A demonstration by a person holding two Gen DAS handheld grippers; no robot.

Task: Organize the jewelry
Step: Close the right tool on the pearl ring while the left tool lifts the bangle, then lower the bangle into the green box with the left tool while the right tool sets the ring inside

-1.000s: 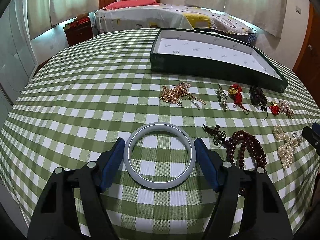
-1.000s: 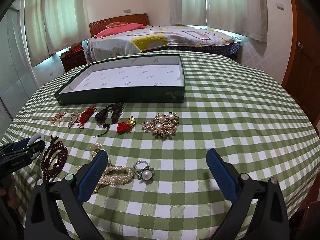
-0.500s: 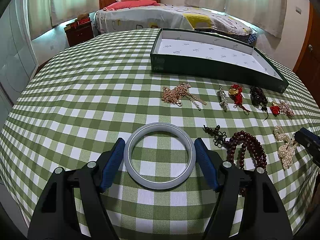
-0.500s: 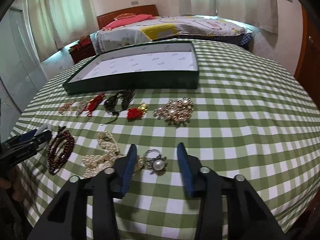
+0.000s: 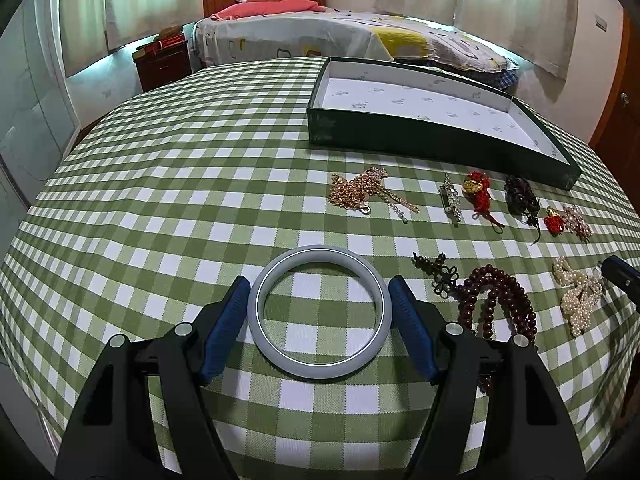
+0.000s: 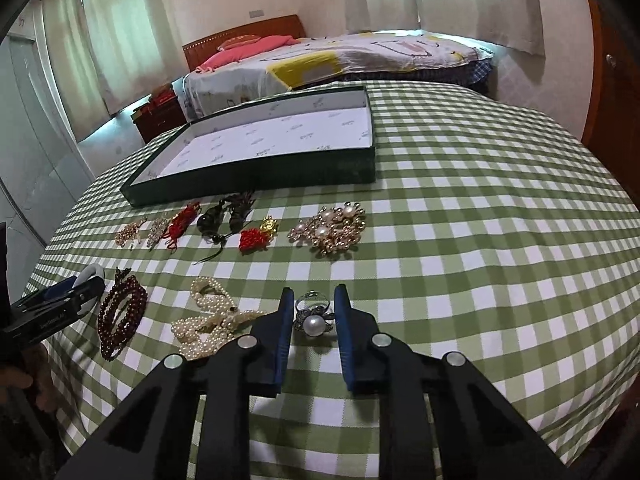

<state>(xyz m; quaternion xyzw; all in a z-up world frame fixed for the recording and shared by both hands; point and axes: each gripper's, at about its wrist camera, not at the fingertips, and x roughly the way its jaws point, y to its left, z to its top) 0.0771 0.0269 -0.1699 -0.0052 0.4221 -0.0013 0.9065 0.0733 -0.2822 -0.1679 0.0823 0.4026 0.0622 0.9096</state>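
Jewelry lies spread in loose rows on our green checked tablecloth, and none of it sits yet in the dark green tray at the far side, whose white floor is bare.

Starting at the left, our left gripper brackets the pale bangle: the blue pads stand just outside the ring on either side, apparently touching or nearly touching its rim, and we cannot tell whether they press it. The bangle lies flat on the cloth.

Moving right, the dark red bead strand and the pearl strand lie between our two tools, untouched.

At the right, our right gripper is closing on the pearl ring, which sits between the pads with slight gaps on both sides.

We judge this as the grasping step for two pieces at once. Next, the right jaws need to finish their pinch on the ring's setting without flicking it away; then both pieces call for a lift and carry to the tray.
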